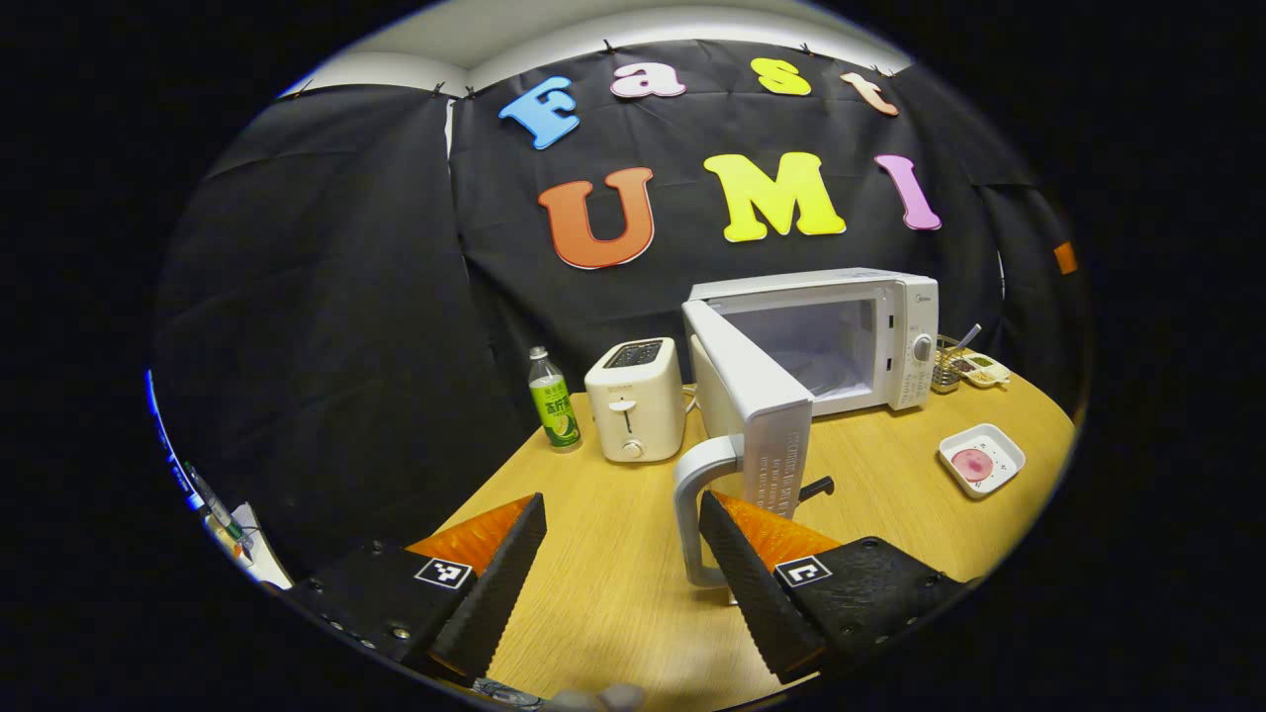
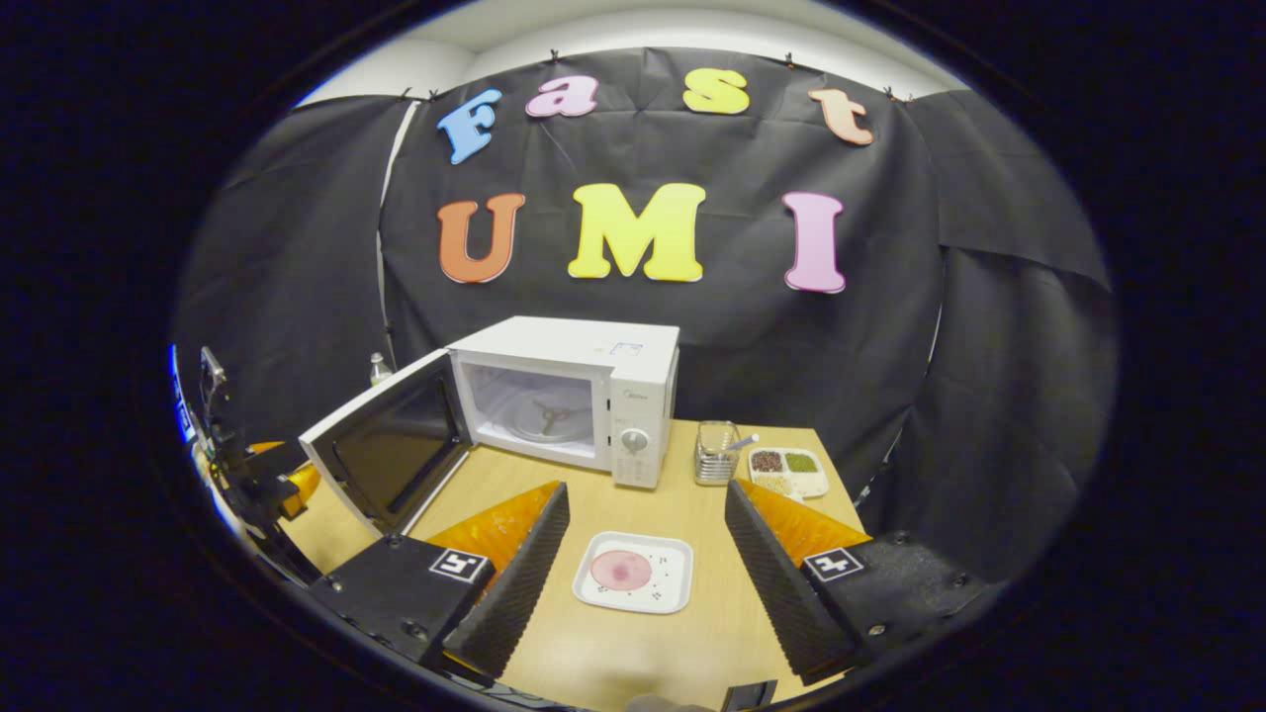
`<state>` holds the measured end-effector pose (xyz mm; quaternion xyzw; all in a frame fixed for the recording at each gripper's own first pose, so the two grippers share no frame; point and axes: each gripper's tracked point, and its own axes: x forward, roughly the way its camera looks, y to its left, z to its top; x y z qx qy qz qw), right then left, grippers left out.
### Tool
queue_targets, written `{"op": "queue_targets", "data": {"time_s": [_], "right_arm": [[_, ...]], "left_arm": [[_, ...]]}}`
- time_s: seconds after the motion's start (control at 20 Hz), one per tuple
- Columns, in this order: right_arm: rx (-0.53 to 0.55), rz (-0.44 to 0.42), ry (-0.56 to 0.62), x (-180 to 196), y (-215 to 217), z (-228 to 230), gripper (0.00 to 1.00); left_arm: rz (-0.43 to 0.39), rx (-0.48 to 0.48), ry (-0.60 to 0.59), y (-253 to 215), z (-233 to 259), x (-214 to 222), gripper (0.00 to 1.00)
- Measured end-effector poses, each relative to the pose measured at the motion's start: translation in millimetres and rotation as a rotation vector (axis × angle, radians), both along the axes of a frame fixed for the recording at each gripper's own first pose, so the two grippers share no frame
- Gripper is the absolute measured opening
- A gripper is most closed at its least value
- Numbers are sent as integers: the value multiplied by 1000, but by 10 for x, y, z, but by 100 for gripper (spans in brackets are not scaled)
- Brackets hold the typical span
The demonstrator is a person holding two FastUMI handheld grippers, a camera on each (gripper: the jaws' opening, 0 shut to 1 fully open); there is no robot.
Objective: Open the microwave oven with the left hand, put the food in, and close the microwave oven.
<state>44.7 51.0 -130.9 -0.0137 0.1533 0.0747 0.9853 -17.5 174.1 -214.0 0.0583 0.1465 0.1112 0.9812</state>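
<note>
The white microwave stands at the back of the wooden table with its door swung wide open toward me. My left gripper is open, and the door's handle stands in the gap, close against the right finger. The cavity is empty, with a glass turntable inside. The food is a pink slice on a white square plate, which lies on the table. My right gripper hovers open just above and before the plate, holding nothing. The plate sits right of the door.
A white toaster and a green bottle stand left of the microwave. A wire basket with a utensil and a divided dish of beans sit to its right. The table's curved edge runs near them.
</note>
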Motion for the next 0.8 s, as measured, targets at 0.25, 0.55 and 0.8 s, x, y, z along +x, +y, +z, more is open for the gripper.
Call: {"op": "queue_targets", "data": {"time_s": [0.25,0.55,0.8], "right_arm": [[10,21,156,309,-110,-777,100],[33,64,466,578,-269,-2074,85],[110,61,612,737,-340,-2552,57]], "left_arm": [[66,23,-5,136,175,-305,95],[90,-15,-54,-292,620,-456,95],[95,-17,-83,-688,944,-340,95]]}}
